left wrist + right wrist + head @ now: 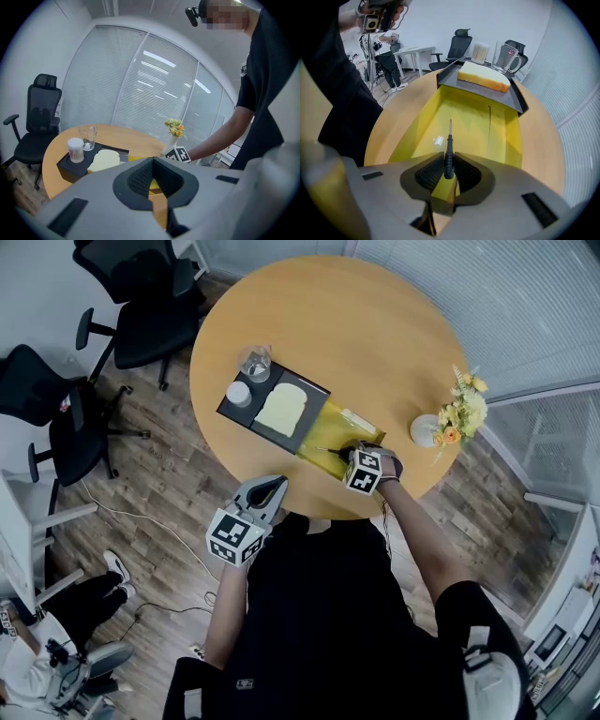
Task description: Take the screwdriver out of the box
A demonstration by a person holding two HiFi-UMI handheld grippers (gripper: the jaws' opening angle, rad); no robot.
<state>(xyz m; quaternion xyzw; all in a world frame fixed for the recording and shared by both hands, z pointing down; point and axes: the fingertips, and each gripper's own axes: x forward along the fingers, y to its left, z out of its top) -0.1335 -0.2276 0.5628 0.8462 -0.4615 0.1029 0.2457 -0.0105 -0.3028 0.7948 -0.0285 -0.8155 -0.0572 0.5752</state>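
Screwdriver, black-handled, sits pinched by its handle between the pads of the right gripper. Its thin metal shaft points straight ahead, away from the jaws and toward the black tray. In the right gripper view the whole tool is over the floor of the yellow box, inside its walls; whether the tip touches that floor cannot be told. A small pale scrap lies on the box floor just left of the shaft.

From the head view, the box lies near the round table's edge closest to the person, with its far end against the tray. The right gripper reaches in over the box from that near edge, with the screwdriver sticking out of it toward the table's left side.

On the tray lie a slice of bread and a white tub, with a glass just beside it. A vase of flowers stands by the table's right edge.

The left gripper hangs off the table, beyond its near edge and close to the person's body. The left gripper view shows its jaws pressed together with nothing between them.
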